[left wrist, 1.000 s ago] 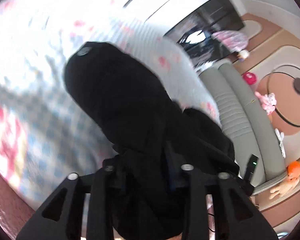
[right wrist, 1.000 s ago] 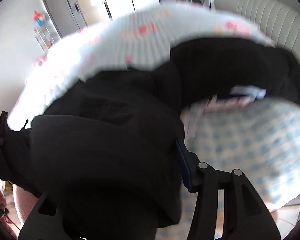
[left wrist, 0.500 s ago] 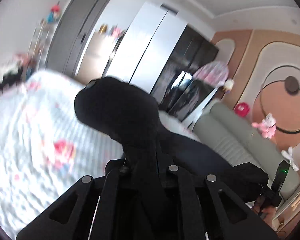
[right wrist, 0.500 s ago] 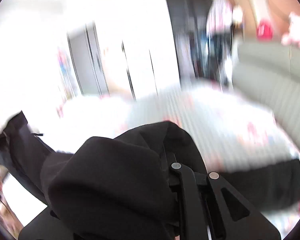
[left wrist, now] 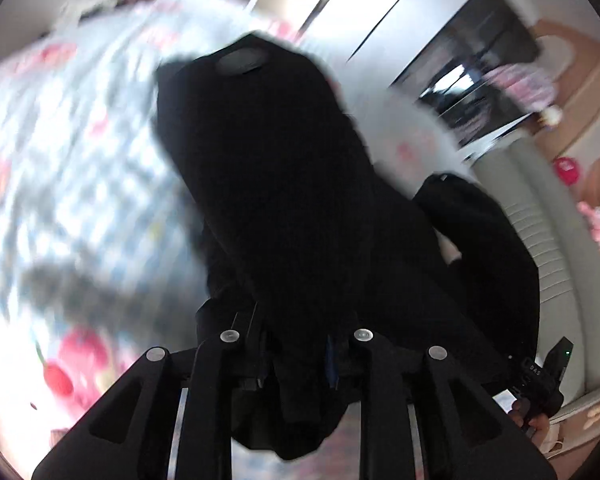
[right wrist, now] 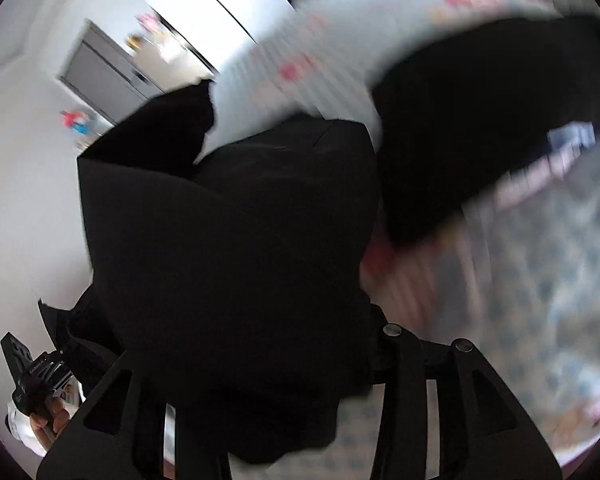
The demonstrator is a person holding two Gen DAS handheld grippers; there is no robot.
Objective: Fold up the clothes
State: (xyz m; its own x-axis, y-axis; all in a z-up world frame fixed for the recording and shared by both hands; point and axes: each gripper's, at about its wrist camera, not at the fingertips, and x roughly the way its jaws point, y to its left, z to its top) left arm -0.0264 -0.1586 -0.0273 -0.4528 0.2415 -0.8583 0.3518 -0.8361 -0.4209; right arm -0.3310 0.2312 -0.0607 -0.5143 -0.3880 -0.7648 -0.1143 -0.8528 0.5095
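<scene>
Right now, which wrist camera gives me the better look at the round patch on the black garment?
The left wrist view. There the round patch sits in plain sight near the top edge of the black garment, though blurred. The right wrist view shows only bunched black cloth of the garment, filling the middle of the picture, and no patch.

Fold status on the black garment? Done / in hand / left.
Done: no finished fold shows. In hand: the black garment hangs bunched between the jaws of the left gripper and the right gripper, lifted over the floral bedspread; both sets of jaws have just been opening, cloth between them. Whether the pads grip is hidden. Left: spread it flat, then make every fold.
</scene>
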